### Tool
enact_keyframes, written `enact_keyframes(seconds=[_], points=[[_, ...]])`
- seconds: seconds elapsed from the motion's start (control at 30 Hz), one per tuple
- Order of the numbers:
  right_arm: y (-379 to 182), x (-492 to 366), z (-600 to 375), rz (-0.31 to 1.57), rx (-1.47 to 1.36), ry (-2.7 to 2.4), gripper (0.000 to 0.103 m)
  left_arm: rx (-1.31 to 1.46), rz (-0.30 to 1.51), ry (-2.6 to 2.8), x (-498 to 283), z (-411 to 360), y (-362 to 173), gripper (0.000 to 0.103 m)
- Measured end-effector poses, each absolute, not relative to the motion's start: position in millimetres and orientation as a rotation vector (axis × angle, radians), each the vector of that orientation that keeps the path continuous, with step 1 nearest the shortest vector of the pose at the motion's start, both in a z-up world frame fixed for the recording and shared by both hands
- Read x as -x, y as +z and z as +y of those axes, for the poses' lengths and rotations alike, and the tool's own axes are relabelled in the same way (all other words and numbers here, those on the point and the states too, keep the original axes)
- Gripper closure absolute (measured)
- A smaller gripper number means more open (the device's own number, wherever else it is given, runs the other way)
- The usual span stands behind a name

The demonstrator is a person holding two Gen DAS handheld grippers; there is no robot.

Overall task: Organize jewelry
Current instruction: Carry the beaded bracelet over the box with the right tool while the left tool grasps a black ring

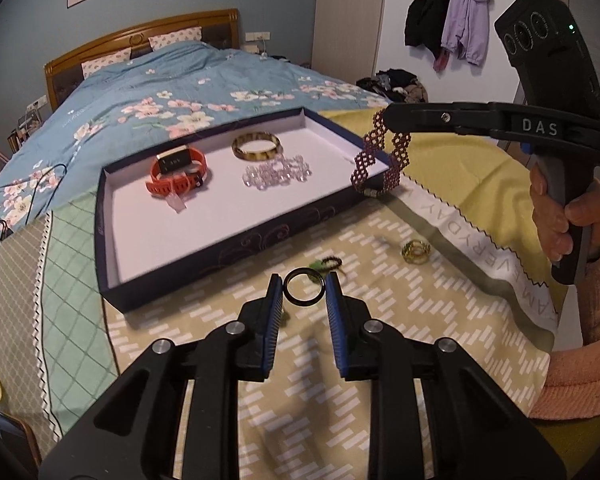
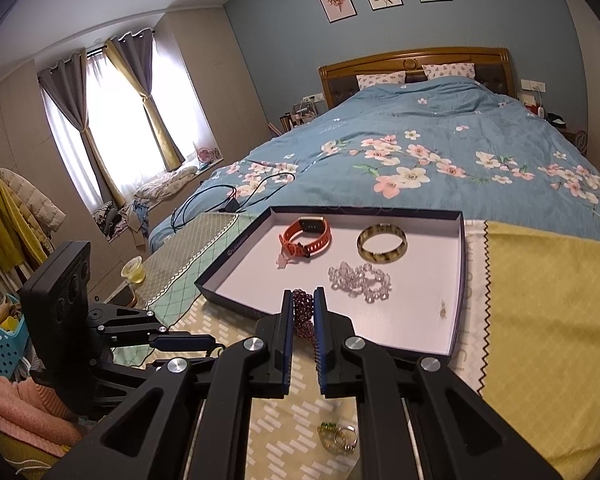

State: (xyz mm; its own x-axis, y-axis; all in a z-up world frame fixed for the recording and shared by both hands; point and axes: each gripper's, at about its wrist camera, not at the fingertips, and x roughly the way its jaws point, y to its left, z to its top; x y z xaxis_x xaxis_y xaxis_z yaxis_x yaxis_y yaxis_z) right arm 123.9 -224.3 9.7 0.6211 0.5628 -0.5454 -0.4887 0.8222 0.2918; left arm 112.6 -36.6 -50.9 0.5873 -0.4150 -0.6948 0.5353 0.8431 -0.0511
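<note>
My left gripper [image 1: 304, 286] is shut on a thin black ring [image 1: 304, 289], held between its blue pads just above the beige patterned cloth [image 1: 340, 400]. At the right, my right gripper [image 1: 388, 114] is shut on a dark red beaded bracelet [image 1: 380, 156], which hangs over the near right corner of the dark blue tray [image 1: 220, 256]. In the right wrist view the same bracelet [image 2: 303, 310] is pinched between the pads of the right gripper [image 2: 303, 304]. In the tray [image 2: 458, 280] lie an orange watch [image 2: 308, 236], an amber bangle [image 2: 382, 245] and a clear bead bracelet [image 2: 360, 282].
Loose on the cloth are gold rings [image 1: 416, 252] and a green and dark ring [image 1: 328, 264]. Behind the tray stretches a bed with a blue floral quilt [image 2: 420, 152] and a black cable [image 2: 220, 200]. A cup of yellow liquid [image 2: 134, 272] stands at the left. A person's hand [image 1: 568, 216] grips the right handle.
</note>
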Motion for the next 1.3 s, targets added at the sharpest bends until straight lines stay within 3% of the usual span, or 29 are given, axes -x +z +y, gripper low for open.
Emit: enact_keyframes(seconds=[1.3], points=[[-0.8,-184.8,-206.0,0.703,-0.131,0.591,0.095,-0.141,0.696,-0.414,-183.8,-18.7,-31.5,0.081]])
